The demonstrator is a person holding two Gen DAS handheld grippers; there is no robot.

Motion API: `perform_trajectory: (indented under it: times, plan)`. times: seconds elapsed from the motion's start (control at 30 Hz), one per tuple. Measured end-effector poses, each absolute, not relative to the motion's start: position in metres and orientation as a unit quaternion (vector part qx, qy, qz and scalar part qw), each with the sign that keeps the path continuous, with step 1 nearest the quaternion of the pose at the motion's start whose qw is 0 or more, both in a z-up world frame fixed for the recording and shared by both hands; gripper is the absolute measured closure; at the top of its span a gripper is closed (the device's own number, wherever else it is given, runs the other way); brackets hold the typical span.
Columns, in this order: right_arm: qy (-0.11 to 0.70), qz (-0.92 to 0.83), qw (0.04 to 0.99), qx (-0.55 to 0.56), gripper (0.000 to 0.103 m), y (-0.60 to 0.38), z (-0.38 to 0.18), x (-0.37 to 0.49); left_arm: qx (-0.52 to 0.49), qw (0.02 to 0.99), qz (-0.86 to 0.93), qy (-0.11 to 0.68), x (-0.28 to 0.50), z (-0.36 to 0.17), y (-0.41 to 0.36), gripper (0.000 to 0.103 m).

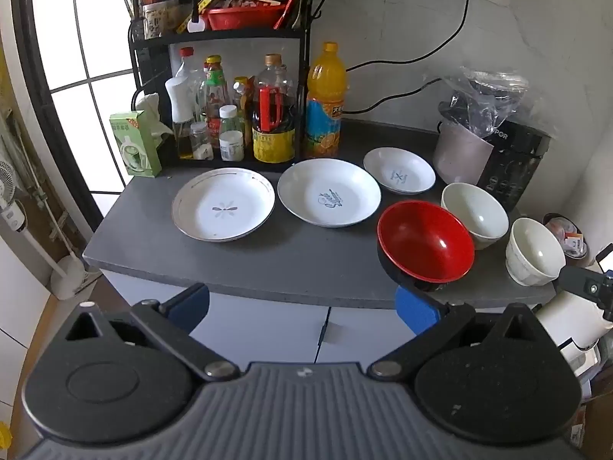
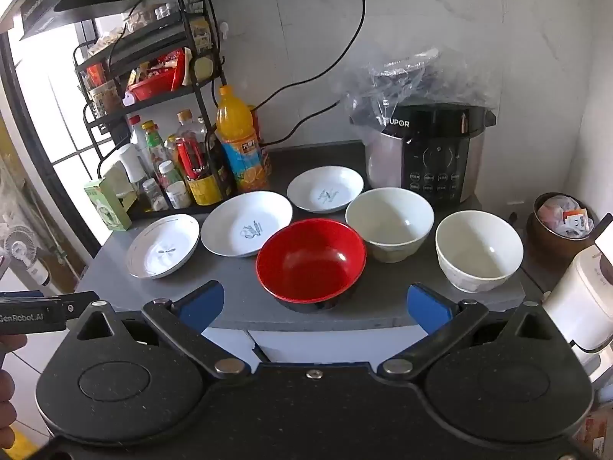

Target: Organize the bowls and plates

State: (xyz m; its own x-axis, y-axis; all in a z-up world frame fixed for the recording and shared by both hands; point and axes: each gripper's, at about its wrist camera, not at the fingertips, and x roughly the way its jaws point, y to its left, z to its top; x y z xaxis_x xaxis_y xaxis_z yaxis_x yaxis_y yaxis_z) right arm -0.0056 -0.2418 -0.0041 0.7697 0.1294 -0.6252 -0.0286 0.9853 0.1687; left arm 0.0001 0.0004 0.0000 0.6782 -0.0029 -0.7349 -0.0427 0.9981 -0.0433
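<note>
Our left gripper is wide open and holds nothing, and our right gripper is wide open and empty too. Both hang in front of the gray counter, not touching any dish. On the counter we see three white plates in a row: the plate with the gray star on the left, the big plate in the middle, and the small plate behind it to the right. The red bowl sits near the front edge, just beside the big plate. Next to it are two white bowls, the back white bowl and the right white bowl. A rice cooker stands behind them.
</note>
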Motion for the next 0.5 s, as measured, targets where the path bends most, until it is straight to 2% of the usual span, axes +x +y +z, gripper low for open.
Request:
perform_trajectory:
  times: [0.37,0.5]
  plan:
    - [0.326,0.013,0.944,0.058,0.0,-0.239,0.003,-0.02,-0.016,0.921,0.007,0.389,0.006,0.028,-0.012,0.0]
    - [0.324,0.013,0.944,0.061,0.0,-0.241,0.003,-0.022,-0.013,0.927,-0.007,0.376,-0.004,0.016,-0.007,0.0]
